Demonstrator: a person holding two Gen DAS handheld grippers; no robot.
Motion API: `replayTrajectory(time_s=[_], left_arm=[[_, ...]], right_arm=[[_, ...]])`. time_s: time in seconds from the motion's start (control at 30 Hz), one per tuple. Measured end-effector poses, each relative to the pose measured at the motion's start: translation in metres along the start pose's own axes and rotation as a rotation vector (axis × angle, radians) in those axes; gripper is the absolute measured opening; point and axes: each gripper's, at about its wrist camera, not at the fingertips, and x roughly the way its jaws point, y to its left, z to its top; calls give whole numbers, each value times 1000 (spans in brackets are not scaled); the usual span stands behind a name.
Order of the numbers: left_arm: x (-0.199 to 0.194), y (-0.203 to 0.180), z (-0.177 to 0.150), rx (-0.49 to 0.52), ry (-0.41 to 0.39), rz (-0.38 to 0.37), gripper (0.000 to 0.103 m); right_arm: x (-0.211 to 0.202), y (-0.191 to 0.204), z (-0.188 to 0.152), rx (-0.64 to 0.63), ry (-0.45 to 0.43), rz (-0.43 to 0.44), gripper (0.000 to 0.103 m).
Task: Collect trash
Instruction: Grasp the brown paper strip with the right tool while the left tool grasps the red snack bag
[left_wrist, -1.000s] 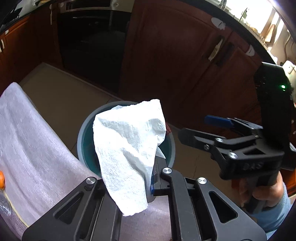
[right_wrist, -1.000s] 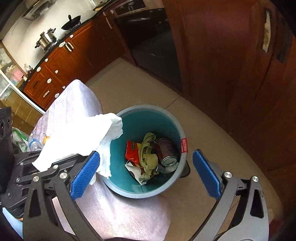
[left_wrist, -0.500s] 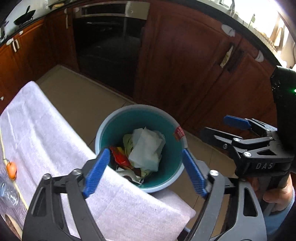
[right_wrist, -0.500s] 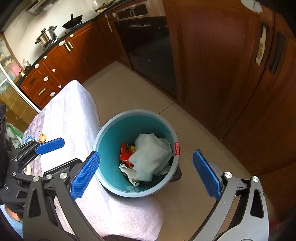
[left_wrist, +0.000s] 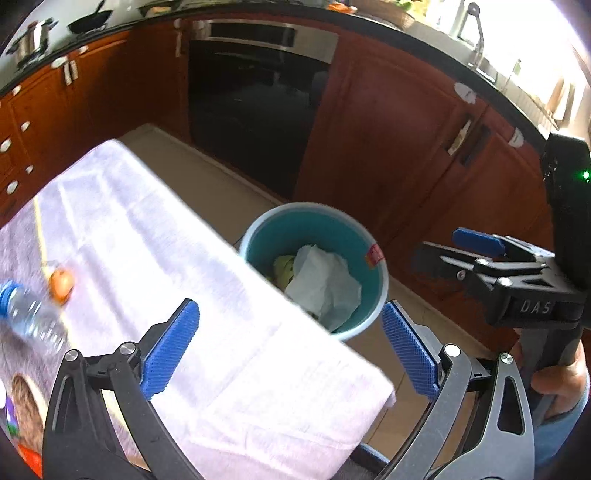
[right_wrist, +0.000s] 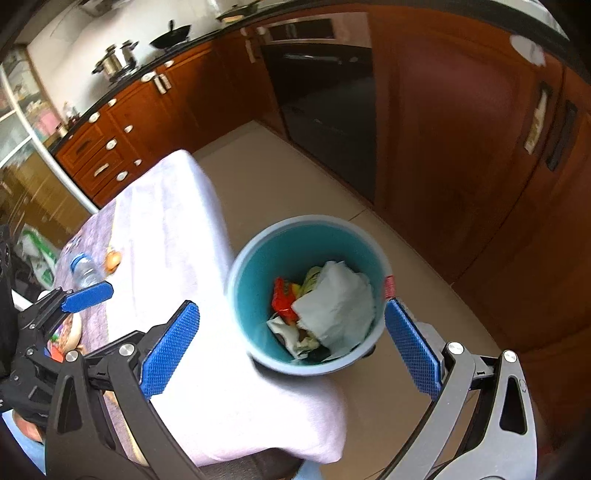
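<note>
A teal bin (left_wrist: 373, 280) (right_wrist: 255, 280) stands on the floor beside the table's end. A white paper towel (left_wrist: 325, 284) (right_wrist: 336, 306) lies in it on top of a red wrapper (right_wrist: 282, 301) and other trash. My left gripper (left_wrist: 290, 349) is open and empty above the cloth-covered table (left_wrist: 155, 236), back from the bin. My right gripper (right_wrist: 291, 349) is open and empty, hovering over the bin's near rim. The right gripper also shows in the left wrist view (left_wrist: 476, 245), and the left gripper shows in the right wrist view (right_wrist: 79, 299).
A plastic water bottle (left_wrist: 27, 314) (right_wrist: 85, 273) and a small orange object (left_wrist: 61, 282) (right_wrist: 113, 259) lie on the table (right_wrist: 173, 221). A plate (right_wrist: 70, 330) sits near the left gripper. Dark wood cabinets (left_wrist: 388, 147) and an oven (left_wrist: 255, 107) stand beyond the tan floor (right_wrist: 295, 177).
My left gripper opened and let go of the paper towel, which fell into the bin. The left gripper has since drawn back over the table. The right gripper stayed open.
</note>
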Motion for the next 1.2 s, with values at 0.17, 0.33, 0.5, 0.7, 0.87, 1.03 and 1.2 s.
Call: replayTrajectory(time_s=[0.17, 0.33, 0.5, 0.7, 0.87, 1.03, 1.2], left_arm=[[-29, 32, -38, -68, -10, 33, 99], [-62, 74, -85, -153, -24, 94, 99], [-103, 123, -128, -217, -44, 167, 99], [-141, 190, -179, -277, -45, 297, 99], [-150, 242, -210, -324, -8, 383, 99], [-148, 266, -226, -352, 14, 358, 99], [-134, 265, -225, -318, 42, 322, 99]], right_arm=[[-3, 45, -9, -77, 18, 33, 96], [4, 102, -22, -166, 57, 81, 96], [17, 164, -37, -254, 109, 141, 96], [31, 239, -63, -369, 162, 201, 96], [57, 280, -87, -433, 246, 228, 96], [86, 302, -110, -484, 329, 224, 96], [101, 329, -125, -591, 353, 220, 96]])
